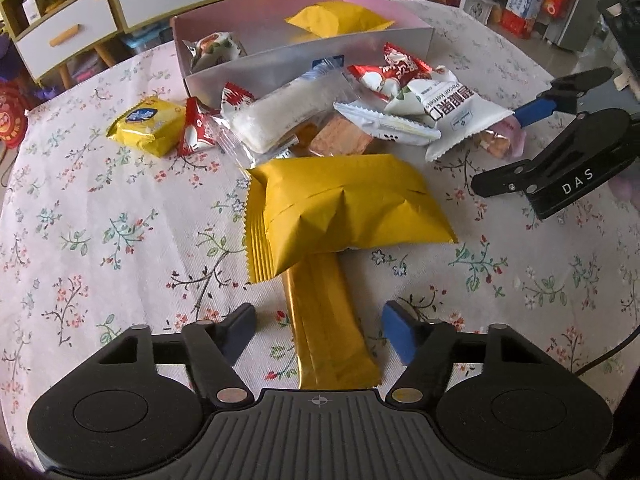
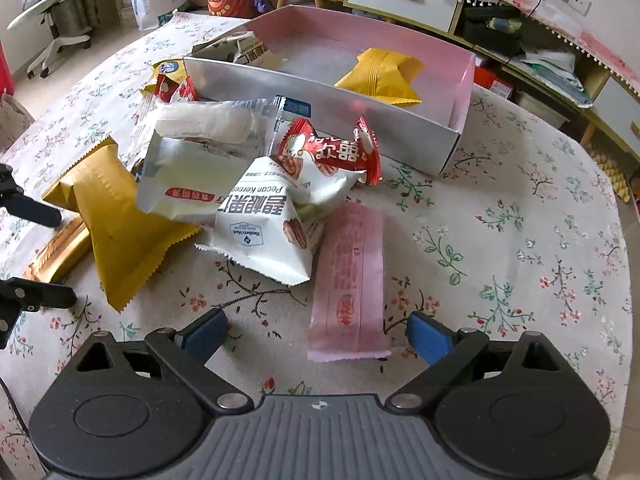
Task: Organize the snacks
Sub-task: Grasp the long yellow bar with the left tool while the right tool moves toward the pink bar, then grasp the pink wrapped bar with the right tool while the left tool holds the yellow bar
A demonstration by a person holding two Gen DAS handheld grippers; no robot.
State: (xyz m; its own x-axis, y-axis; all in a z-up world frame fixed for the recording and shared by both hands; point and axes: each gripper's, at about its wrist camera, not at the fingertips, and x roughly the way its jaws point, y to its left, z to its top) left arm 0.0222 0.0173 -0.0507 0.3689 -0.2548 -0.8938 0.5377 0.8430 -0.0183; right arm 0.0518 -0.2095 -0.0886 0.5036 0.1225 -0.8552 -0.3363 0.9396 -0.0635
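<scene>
A heap of snack packets lies on the floral tablecloth in front of a pink-lined box. My left gripper is open, and a long gold bar lies between its fingers without touching either pad. One end of the bar is under a big yellow pouch. My right gripper is open astride the near end of a pink bar, its pads clear of it. A white pecan packet overlaps the pink bar's far end. The box holds a yellow packet and a white one.
Red candy packets, a long white cake packet and a small yellow biscuit pack lie near the box. Cabinets with white drawers stand beyond the round table. Bare cloth shows at the left in the left wrist view and at the right in the right wrist view.
</scene>
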